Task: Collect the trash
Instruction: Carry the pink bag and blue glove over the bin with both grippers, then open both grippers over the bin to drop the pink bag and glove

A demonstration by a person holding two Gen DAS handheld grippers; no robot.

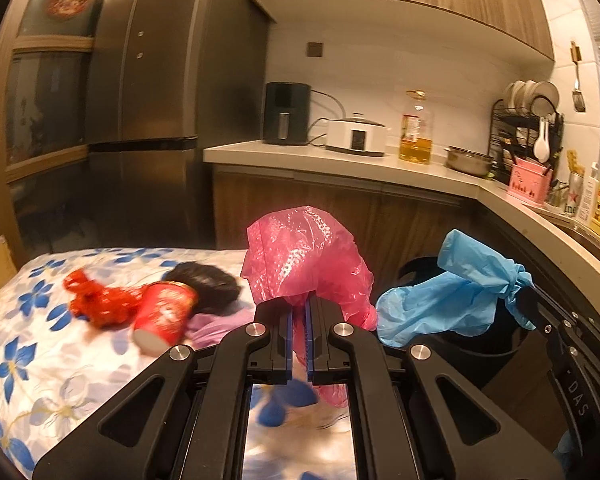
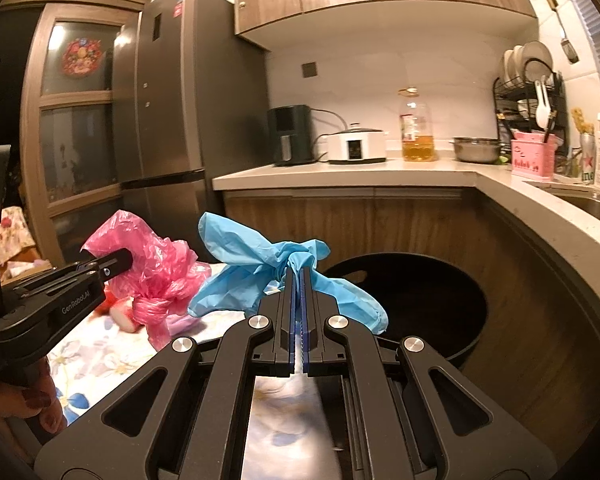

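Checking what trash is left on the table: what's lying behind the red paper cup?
Behind the red paper cup, a black bag lies on the floral tablecloth, with purple plastic beside it. The cup covers the bag's near edge.

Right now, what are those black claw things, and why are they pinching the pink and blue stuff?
They are hand tools, one in each of a person's hands, each with two fingers and a camera looking along them. One picture is from the left tool's camera, the other from the right's. The left gripper is shut on a pink bag. The right gripper is shut on a blue bag. A black bin stands nearby. On the flowered cloth lie a red cup and red wrapper.
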